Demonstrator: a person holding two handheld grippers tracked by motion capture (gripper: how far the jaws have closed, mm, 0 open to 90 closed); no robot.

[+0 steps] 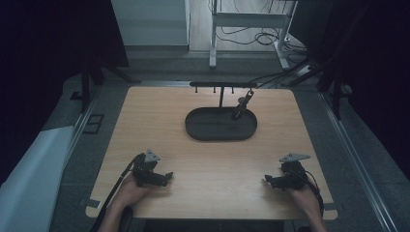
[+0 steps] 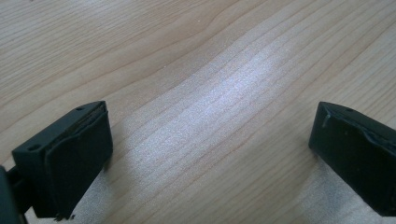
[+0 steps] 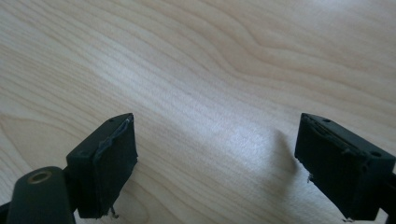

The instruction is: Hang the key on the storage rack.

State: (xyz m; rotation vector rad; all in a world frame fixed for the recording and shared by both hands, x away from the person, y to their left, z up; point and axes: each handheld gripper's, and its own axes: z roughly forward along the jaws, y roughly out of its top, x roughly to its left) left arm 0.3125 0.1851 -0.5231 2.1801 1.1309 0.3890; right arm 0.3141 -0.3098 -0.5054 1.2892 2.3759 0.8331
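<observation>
Ahead of both pairs of jaws, near the far side of the wooden bench (image 1: 159,121), lies a dark oval tray (image 1: 221,130). A thin black stand (image 1: 221,87) with a horizontal bar rises just behind the tray, and 3 small hooks hang under the bar. A small dark object (image 1: 241,107) hangs from the right end of this bar, and its lower end reaches down to the tray; what it is I cannot tell. Nothing stands between the jaws and the tray, there is bare wood.

The left gripper (image 1: 167,177) rests low on the near part of the bench, its jaws released and wide apart, with wood grain between them (image 2: 210,135). The right gripper (image 1: 269,181) is the same: jaws spread, nothing held (image 3: 215,140). The 2 grippers point toward each other, well apart. The hanging object is well beyond both, closer to the right jaws.
</observation>
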